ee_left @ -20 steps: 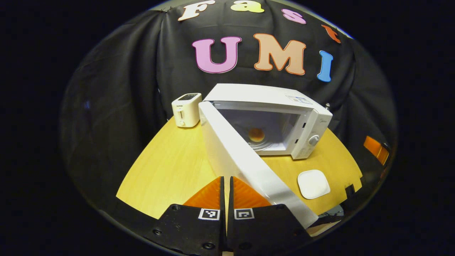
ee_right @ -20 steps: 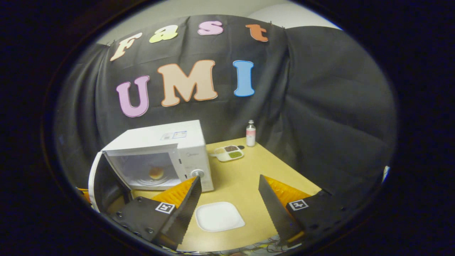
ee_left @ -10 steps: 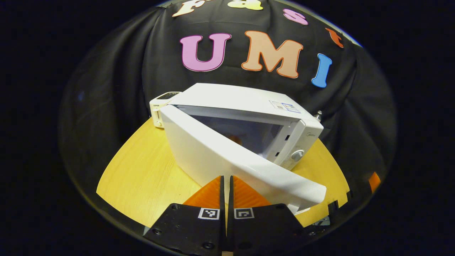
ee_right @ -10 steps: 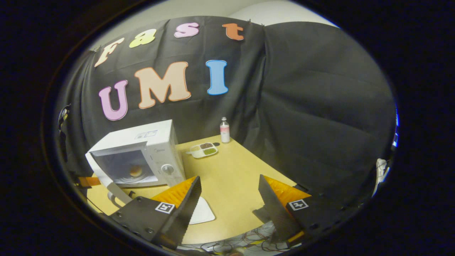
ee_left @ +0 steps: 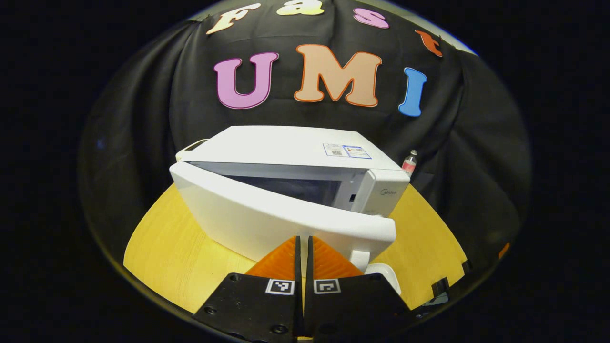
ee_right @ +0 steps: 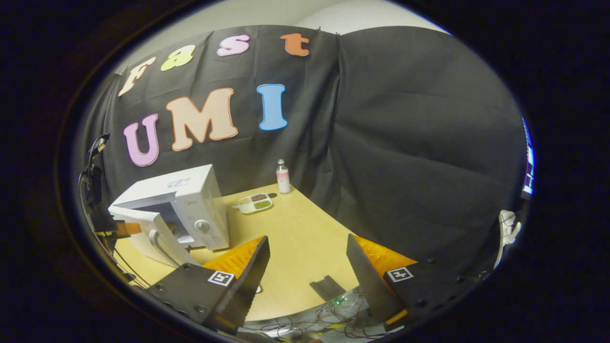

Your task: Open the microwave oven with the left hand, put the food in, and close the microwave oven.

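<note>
Yellow tabletop (ee_left: 190,257) carries the microwave (ee_left: 295,152); its door (ee_left: 267,224) stands ajar. Left tool (ee_left: 303,250), fingers together and empty, sits against the door, likely to push it closed. Right tool (ee_right: 307,267) hangs wide open, empty.

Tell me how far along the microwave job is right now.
Nearly finished. The microwave door is swung most of the way shut, with a gap left at its latch side. The shut left gripper sits at the door's front. The food can't be made out inside now. The right gripper hangs open over the table. Left: push the door closed.
</note>
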A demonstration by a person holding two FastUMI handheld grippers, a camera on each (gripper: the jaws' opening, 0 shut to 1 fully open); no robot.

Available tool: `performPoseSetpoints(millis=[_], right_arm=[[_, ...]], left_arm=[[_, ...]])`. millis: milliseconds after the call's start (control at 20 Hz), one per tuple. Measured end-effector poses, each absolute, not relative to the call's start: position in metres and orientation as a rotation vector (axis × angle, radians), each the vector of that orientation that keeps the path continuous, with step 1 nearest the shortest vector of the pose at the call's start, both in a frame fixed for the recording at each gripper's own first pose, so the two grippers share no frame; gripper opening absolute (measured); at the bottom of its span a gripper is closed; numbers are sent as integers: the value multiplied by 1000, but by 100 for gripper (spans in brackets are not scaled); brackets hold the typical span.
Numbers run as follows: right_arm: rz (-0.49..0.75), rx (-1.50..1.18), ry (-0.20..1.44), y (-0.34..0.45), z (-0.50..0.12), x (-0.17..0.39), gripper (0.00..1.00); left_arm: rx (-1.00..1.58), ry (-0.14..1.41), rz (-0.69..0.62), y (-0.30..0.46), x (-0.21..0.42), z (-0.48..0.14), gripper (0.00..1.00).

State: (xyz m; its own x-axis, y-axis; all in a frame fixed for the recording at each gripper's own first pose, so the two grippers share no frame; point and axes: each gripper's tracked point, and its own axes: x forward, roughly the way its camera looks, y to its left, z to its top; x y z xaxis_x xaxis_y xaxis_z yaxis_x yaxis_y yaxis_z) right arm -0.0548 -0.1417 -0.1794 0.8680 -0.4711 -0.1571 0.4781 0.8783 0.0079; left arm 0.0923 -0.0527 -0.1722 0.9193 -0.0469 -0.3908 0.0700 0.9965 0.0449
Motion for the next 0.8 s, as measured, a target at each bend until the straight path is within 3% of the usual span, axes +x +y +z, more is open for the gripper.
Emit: performPoseSetpoints(millis=[800], right_arm=[[-408, 26, 173, -156, -179, -37, 99]], left_arm=[[55, 394, -26, -90, 154, -176, 0]])
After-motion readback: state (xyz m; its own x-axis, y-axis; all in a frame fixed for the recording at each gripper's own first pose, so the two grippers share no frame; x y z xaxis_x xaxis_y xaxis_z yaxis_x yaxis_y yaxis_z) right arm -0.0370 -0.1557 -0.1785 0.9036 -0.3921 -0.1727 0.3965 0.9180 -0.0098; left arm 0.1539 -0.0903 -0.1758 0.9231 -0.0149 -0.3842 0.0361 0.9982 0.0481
